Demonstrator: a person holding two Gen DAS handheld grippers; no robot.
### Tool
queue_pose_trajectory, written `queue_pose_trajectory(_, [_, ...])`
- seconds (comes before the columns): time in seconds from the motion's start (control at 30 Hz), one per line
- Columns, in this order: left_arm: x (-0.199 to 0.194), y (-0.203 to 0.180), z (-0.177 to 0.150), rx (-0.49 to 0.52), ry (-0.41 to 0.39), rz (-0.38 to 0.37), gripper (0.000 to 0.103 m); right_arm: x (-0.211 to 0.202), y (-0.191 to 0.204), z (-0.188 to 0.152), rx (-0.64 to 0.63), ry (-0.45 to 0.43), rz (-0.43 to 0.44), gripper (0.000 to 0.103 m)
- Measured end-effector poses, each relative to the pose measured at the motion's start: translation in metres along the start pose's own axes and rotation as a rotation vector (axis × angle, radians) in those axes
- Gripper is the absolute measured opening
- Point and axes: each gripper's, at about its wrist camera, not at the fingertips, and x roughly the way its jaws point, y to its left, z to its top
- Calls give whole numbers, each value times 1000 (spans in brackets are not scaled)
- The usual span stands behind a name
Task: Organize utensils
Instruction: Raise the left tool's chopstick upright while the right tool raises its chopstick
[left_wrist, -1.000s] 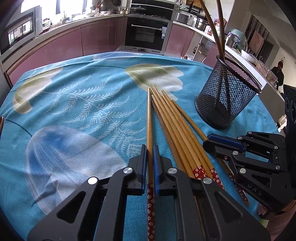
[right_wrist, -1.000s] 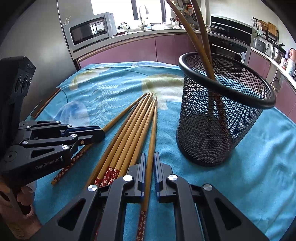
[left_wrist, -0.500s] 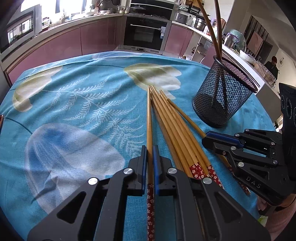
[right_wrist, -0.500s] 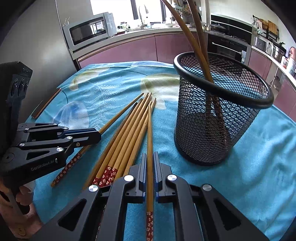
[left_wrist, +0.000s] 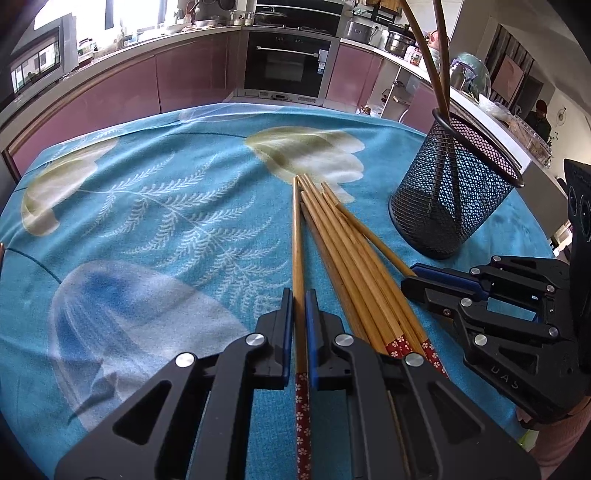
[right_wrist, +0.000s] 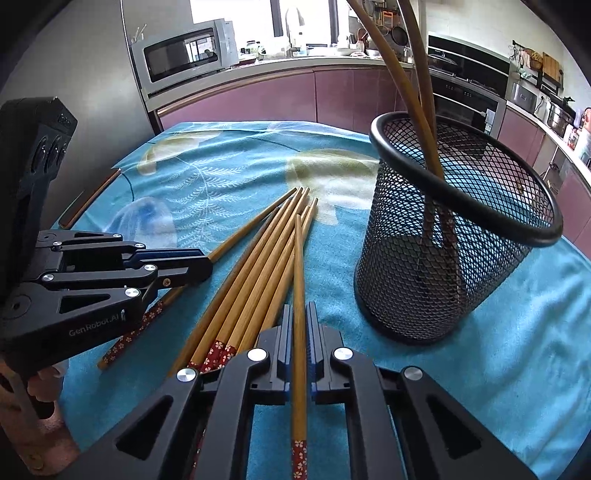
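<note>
Several wooden chopsticks with red flowered ends lie in a fan (left_wrist: 354, 258) on the blue tablecloth; the fan also shows in the right wrist view (right_wrist: 255, 266). My left gripper (left_wrist: 299, 299) is shut on one chopstick (left_wrist: 297, 236) at the fan's left side. My right gripper (right_wrist: 299, 314) is shut on another chopstick (right_wrist: 298, 258), lifted over the fan. A black mesh holder (left_wrist: 450, 184) stands to the right with two chopsticks in it; it also shows in the right wrist view (right_wrist: 454, 229). Each gripper shows in the other's view, the right (left_wrist: 413, 275) and the left (right_wrist: 207, 262).
The round table's blue leaf-print cloth (left_wrist: 147, 206) spreads to the left and far side. Kitchen counters, an oven (left_wrist: 288, 62) and a microwave (right_wrist: 184, 55) ring the table. A thin stick (right_wrist: 88, 199) lies at the table's left edge.
Both grippers have lifted a little with their chopsticks. The right one's chopstick has swung straight and risen above the fan. The holder looks farther off in the left view.
</note>
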Motion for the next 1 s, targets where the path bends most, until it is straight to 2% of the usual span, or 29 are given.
queue_pose_trajectory(0.5, [-18,-2,-3,-22,-31,-29,7,-26,-5,0,12,-59,43,6])
queue_pose_trajectory(1.0, [-24,-3,-4,-28,-38,-38,7,-31,-6,1,17,-68,55,6])
